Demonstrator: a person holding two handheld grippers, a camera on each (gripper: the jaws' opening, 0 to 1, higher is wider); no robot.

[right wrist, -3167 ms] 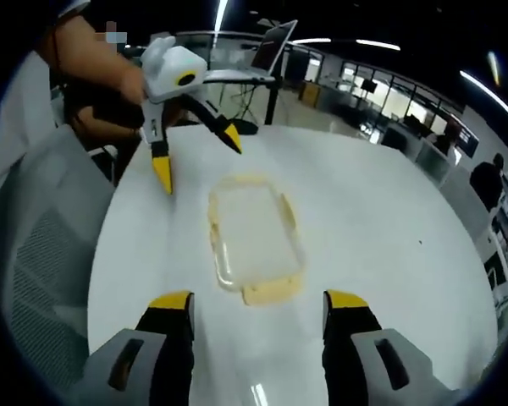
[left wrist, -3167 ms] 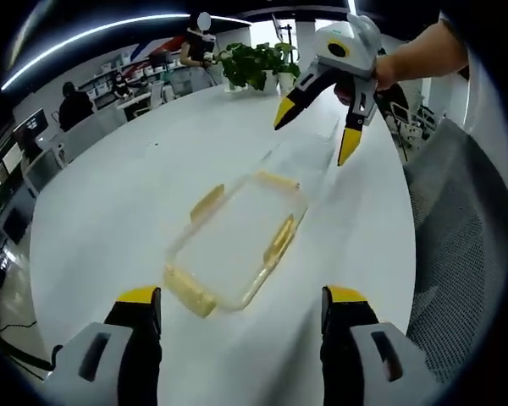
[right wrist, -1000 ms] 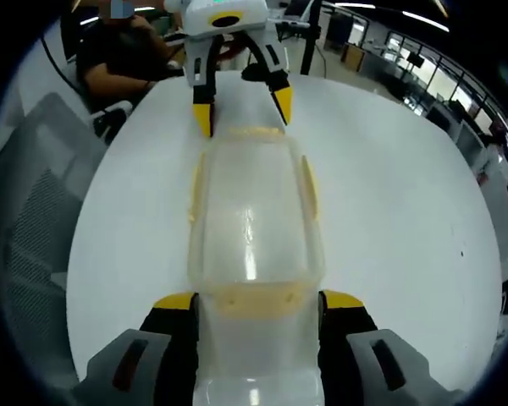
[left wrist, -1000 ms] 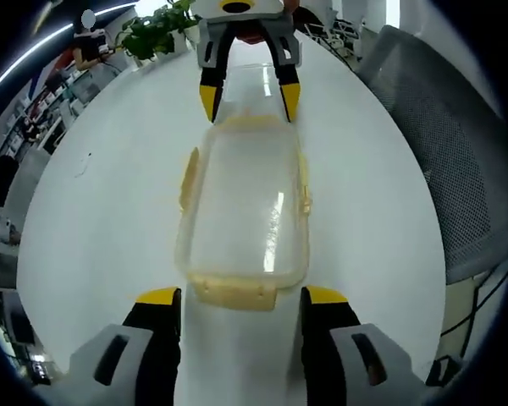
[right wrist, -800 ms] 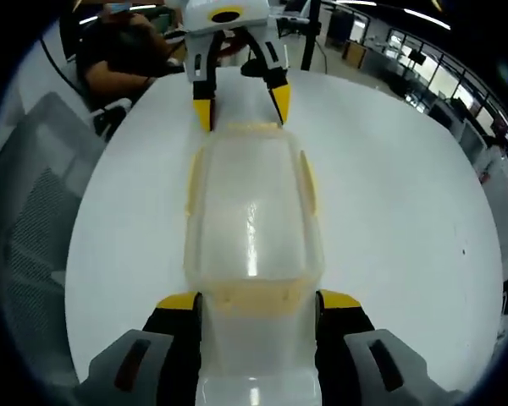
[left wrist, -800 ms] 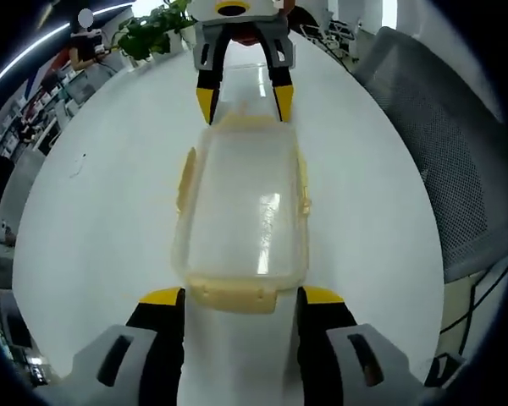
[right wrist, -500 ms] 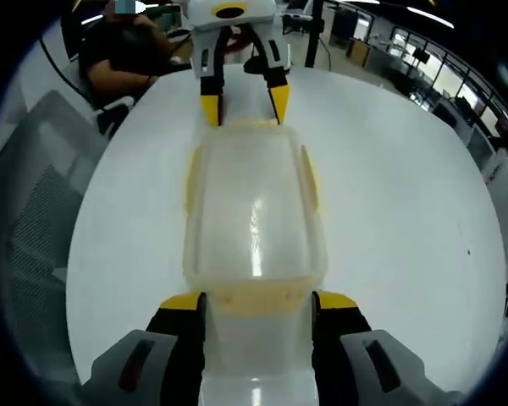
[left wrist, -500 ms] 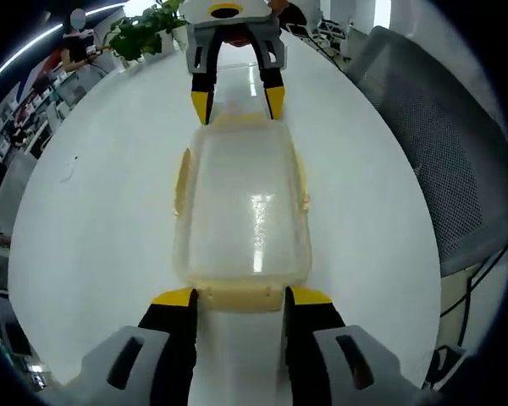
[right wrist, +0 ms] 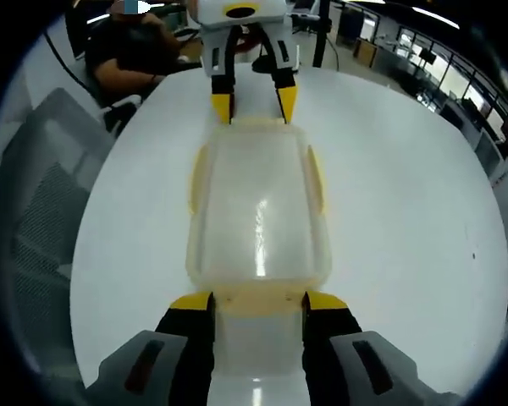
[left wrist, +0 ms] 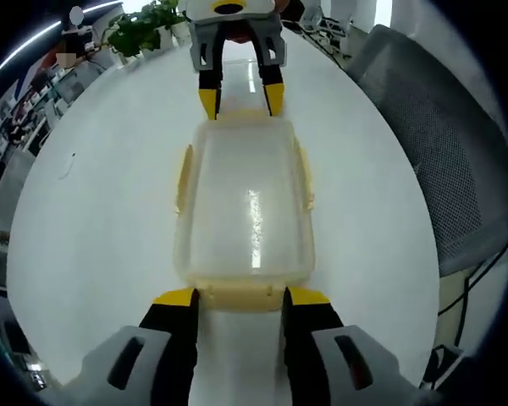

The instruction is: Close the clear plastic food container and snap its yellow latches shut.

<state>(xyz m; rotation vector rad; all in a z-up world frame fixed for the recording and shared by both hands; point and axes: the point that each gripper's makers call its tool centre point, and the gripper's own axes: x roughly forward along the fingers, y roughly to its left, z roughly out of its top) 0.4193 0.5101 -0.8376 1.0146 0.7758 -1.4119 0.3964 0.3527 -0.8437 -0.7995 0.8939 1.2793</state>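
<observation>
Clear container [left wrist: 244, 203] closer; grippers' jaws narrowed.

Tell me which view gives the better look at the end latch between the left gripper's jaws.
The left gripper view: that yellow end latch sits close, straight ahead, between the left gripper's yellow jaw tips on the clear container. In the right gripper view the same latch lies at the container's far end, small, beneath the left gripper.

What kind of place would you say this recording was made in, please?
Probably an open-plan office: a large white table with a mesh chair beside it, a potted plant, and desks with monitors in the background.
</observation>
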